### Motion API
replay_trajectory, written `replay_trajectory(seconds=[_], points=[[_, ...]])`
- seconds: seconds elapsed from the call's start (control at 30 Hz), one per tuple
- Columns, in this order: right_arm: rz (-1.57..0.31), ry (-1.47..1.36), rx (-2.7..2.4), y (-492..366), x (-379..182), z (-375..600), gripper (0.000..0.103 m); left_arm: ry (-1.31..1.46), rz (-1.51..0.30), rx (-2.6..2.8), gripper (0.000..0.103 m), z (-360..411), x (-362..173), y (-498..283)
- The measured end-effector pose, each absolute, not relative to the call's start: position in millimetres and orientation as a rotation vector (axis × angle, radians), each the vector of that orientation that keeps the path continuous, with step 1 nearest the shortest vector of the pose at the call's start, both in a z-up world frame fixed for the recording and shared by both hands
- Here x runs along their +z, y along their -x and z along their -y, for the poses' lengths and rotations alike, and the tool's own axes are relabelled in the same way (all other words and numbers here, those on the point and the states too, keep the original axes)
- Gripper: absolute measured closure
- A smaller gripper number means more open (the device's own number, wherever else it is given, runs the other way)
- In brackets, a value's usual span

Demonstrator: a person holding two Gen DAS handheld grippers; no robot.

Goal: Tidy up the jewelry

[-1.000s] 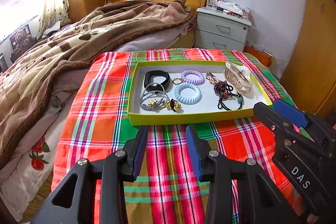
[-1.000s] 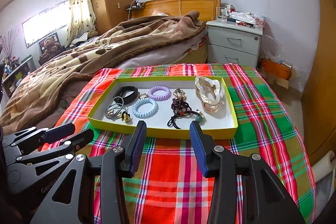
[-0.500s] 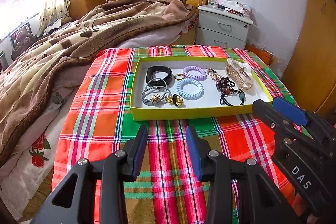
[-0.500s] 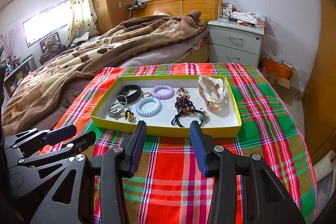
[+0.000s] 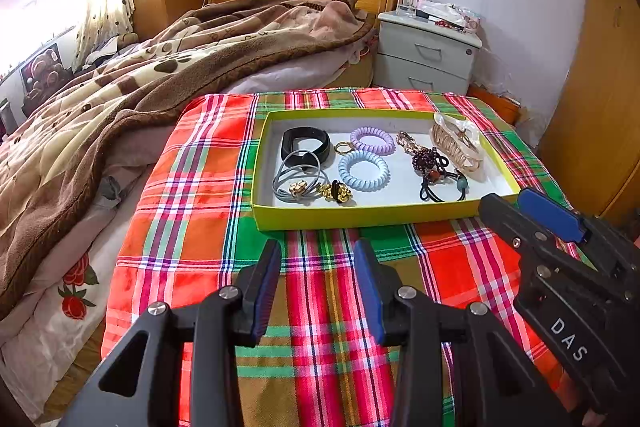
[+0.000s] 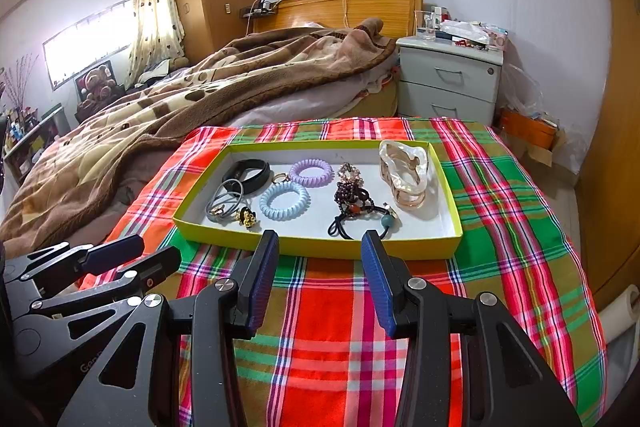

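Note:
A yellow-green tray point(image 5: 360, 217) point(image 6: 420, 249) lies on a plaid cloth point(image 5: 192, 227). It holds a black band point(image 5: 306, 143), grey hair ties point(image 5: 296, 175), a purple spiral tie point(image 5: 372, 140), a blue spiral tie point(image 5: 363, 170), a beaded dark piece point(image 5: 426, 159), a black tie with a teal bead point(image 6: 360, 223) and a pearly claw clip point(image 5: 456, 143) point(image 6: 404, 175). My left gripper point(image 5: 316, 247) point(image 6: 158, 249) hovers open in front of the tray's near left side. My right gripper point(image 6: 319, 237) point(image 5: 506, 199) stands open at the tray's near right, holding nothing.
The cloth covers the foot of a bed with a brown blanket point(image 5: 140, 79) heaped to the left. A grey nightstand point(image 6: 448, 83) stands behind the tray, with wooden wardrobe doors point(image 5: 600, 107) on the right. A white roll point(image 6: 624, 307) lies on the floor at the right.

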State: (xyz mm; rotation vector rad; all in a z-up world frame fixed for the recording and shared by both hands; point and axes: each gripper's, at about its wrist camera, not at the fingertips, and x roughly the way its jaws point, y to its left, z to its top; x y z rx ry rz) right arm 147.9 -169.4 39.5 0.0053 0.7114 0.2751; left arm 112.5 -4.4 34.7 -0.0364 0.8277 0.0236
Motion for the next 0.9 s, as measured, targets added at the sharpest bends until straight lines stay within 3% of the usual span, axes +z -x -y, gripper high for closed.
replay_trajectory(seconds=[0.9], points=[[-0.715,-0.006,0.272,-146.6,38.2,168.0,0.059,0.034,-0.841,0.021,0.063,4.4,32.3,-114.4]])
